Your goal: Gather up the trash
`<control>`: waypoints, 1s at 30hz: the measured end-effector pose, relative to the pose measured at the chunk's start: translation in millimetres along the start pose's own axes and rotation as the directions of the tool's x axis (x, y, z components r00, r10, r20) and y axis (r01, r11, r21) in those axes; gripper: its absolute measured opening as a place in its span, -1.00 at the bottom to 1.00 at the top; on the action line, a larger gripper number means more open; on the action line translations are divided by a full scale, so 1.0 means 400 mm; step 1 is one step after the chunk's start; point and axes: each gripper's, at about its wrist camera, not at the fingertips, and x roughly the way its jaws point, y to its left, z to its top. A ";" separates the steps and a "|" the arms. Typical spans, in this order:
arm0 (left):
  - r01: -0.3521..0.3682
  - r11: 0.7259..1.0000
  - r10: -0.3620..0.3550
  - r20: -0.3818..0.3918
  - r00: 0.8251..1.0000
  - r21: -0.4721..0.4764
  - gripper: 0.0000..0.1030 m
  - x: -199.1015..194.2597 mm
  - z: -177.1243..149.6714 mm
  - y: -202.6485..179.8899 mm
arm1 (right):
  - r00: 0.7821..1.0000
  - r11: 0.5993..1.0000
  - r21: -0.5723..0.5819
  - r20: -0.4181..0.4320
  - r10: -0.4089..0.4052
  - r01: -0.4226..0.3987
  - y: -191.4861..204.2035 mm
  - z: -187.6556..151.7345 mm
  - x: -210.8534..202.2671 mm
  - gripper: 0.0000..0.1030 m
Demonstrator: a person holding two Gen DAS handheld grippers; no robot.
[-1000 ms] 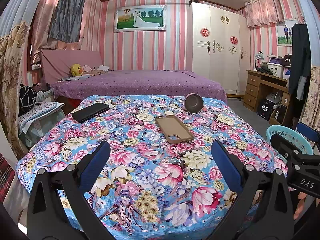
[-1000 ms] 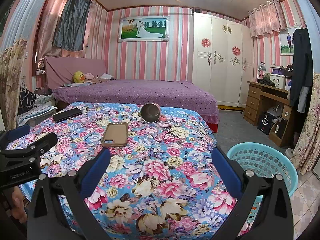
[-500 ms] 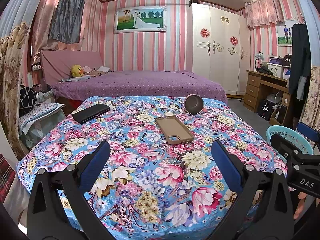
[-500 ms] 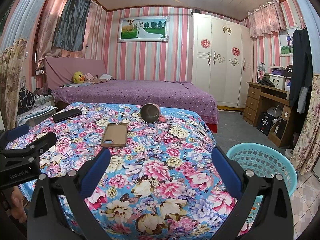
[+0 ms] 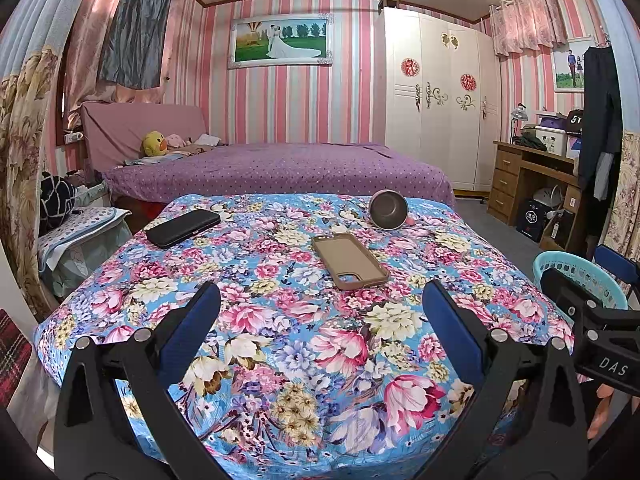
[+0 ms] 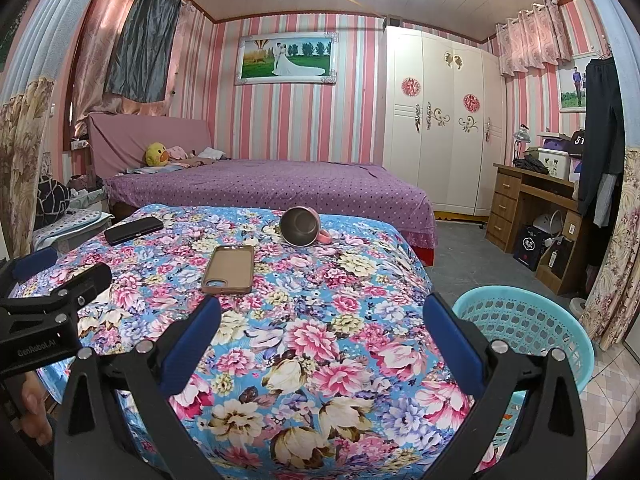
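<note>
the flowered table point(image 6: 320, 340) fills your view, and the teal basket point(image 6: 532, 328) sits on the floor at about four o'clock from your right gripper point(image 6: 320, 332), just beside the table's right edge. your left gripper point(image 5: 320, 320) hangs over the near edge too; both pairs of tongs are spread wide and hold nothing. on the cloth lie a tipped metal cup point(image 6: 300, 226) at twelve o'clock, a brown phone case point(image 6: 229, 270) at eleven, and a black phone point(image 6: 134, 230) out at ten. no obvious scrap shows, so the case is probably your target. it is thin and flat: come in low along the cloth, set one finger under a long edge, and close gently before lifting toward the basket.
</note>
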 end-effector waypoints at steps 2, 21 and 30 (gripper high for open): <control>0.000 1.000 0.000 -0.001 1.000 0.000 0.90 0.001 0.000 0.001 | 1.000 1.000 -0.001 0.000 0.000 0.000 0.000 0.000 0.001 0.91; -0.001 1.000 0.001 0.003 1.000 0.000 0.90 0.002 0.000 0.002 | 1.000 1.000 0.001 -0.001 -0.001 0.001 0.000 -0.001 0.002 0.91; 0.000 1.000 0.000 0.000 1.000 0.001 0.90 0.004 0.003 0.004 | 1.000 1.000 0.001 -0.001 -0.002 0.002 -0.001 -0.001 0.003 0.91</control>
